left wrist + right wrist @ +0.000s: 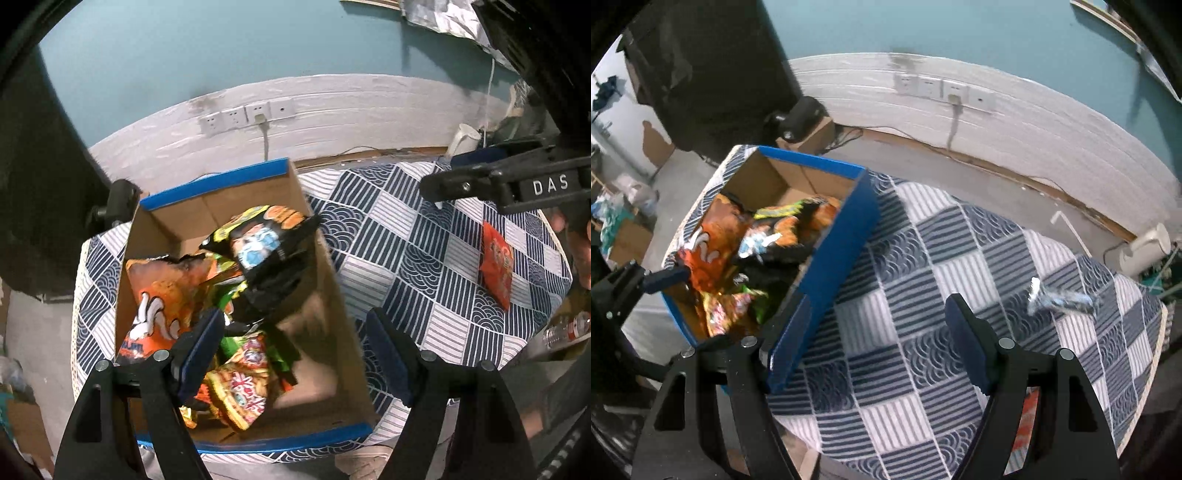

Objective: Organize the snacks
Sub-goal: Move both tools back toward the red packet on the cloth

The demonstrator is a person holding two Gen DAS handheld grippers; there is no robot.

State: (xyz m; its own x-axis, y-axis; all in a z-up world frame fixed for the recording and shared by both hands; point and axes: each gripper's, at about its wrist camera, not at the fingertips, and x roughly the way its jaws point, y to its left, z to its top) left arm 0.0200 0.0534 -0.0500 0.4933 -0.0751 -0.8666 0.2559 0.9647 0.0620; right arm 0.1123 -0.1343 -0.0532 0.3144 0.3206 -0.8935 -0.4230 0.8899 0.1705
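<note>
A blue-rimmed cardboard box [325,254] on the patterned tablecloth holds several snack bags. A black and orange bag [266,247] lies on top, tilted, with an orange bag [166,291] to its left. My left gripper [295,347] is open and empty above the box. The right gripper [458,184] shows at the upper right in the left wrist view. In the right wrist view my right gripper [879,336] is open and empty above the cloth beside the box [834,251]. A red snack packet [496,266] and a dark blue-silver packet [1060,301] lie on the cloth.
The table [960,266] has a blue and white checked cloth. A white wall with sockets [243,118] stands behind. A black cabinet [713,74] is at the far left. A white kettle [1141,247] sits off the table's right side. Bottles [565,328] lie at the right.
</note>
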